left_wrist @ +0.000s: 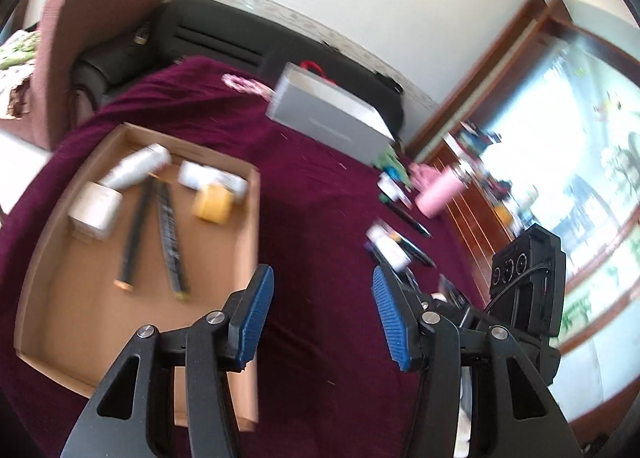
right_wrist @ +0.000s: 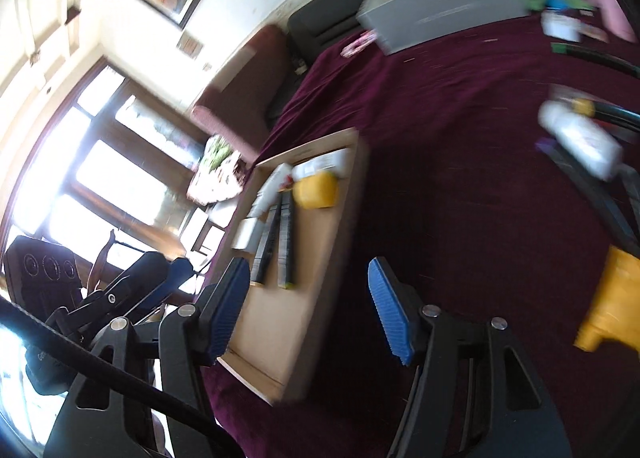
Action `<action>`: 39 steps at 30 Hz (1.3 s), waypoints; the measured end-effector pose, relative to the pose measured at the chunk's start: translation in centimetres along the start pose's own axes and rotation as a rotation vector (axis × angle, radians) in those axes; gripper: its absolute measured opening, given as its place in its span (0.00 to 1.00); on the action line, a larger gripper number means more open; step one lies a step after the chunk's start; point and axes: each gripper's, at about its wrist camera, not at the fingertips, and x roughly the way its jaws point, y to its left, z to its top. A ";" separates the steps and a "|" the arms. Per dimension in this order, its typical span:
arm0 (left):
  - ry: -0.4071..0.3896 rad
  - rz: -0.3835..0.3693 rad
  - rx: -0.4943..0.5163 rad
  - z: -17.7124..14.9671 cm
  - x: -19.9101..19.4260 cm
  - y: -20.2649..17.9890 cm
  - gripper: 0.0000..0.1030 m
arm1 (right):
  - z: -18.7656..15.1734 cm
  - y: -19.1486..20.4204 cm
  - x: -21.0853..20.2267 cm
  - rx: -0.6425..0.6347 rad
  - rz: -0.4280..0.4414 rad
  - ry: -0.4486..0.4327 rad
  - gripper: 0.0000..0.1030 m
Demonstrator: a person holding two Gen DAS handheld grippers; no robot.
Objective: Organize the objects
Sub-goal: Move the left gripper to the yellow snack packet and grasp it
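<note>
A shallow cardboard tray (left_wrist: 251, 242) lies on a maroon cloth (left_wrist: 320, 178). It holds a white bottle (left_wrist: 136, 168), a white box (left_wrist: 94, 210), two dark sticks (left_wrist: 138, 234), a yellow roll (left_wrist: 212, 202) and a white tube (left_wrist: 208, 178). My left gripper (left_wrist: 320, 278) hangs open above the cloth just right of the tray, nothing between its blue pads. My right gripper (right_wrist: 308, 270) is open too, over the tray's near right wall (right_wrist: 354, 194), with nothing in it. Loose items (left_wrist: 392, 246) lie right of the left gripper: a white bottle (right_wrist: 580, 142) and a yellow object (right_wrist: 612, 306).
A grey box (left_wrist: 328, 114) stands at the far side of the cloth, with a pink bottle (left_wrist: 440, 194) and small clutter to its right. A dark sofa (left_wrist: 208, 30) and an armchair (left_wrist: 80, 38) sit behind. The other gripper's black body (left_wrist: 528, 278) is close on the right.
</note>
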 end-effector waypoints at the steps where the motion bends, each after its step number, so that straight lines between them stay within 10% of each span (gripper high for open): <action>1: 0.019 -0.008 0.012 -0.4 0.6 -0.8 0.45 | -0.3 -0.9 -1.1 0.014 -0.011 -0.016 0.60; 12: 0.184 -0.044 0.056 -4.2 6.2 -4.2 0.44 | -0.9 -12.9 -11.7 0.197 -0.240 -0.191 0.62; 17: 0.196 -0.029 0.041 -4.4 6.8 -3.6 0.44 | -1.8 -14.3 -8.2 0.255 -0.187 -0.064 0.65; 23: 0.222 -0.006 0.023 -4.9 7.6 -2.7 0.44 | -2.7 -10.8 -3.6 0.202 0.139 0.079 0.65; 39: 0.209 0.187 0.152 -4.5 15.2 -7.0 0.44 | -2.1 -13.1 -9.7 0.214 -0.043 -0.110 0.65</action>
